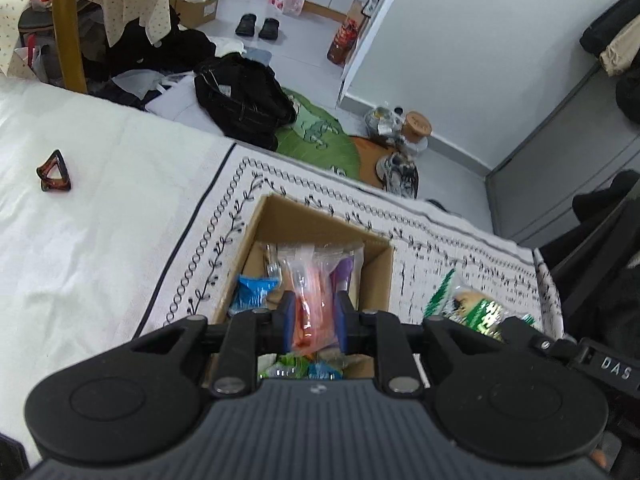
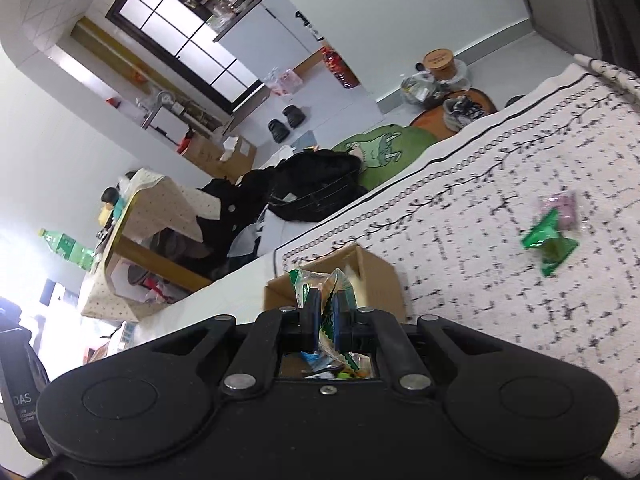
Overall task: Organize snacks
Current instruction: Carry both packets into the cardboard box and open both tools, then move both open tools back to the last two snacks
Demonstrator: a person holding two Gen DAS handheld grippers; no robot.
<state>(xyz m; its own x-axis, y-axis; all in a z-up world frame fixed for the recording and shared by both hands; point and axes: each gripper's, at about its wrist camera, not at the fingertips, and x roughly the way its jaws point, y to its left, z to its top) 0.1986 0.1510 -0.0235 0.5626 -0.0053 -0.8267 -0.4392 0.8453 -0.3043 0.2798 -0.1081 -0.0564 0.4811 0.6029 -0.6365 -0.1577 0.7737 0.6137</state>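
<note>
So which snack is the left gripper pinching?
The orange-red clear packet, squeezed between the left gripper fingers above the cardboard box; the blue packet lies loose inside.

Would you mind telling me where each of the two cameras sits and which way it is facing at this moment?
Left wrist view: sits on the left gripper, looking forward and down into the open cardboard box on the patterned cloth; the blue-padded fingers clamp an orange packet.
Right wrist view: sits on the right gripper, strongly tilted, looking across the box toward the room; its fingers pinch a green-edged packet.
Shared: the box, the cloth, the green mat and black slippers on the floor.
</note>
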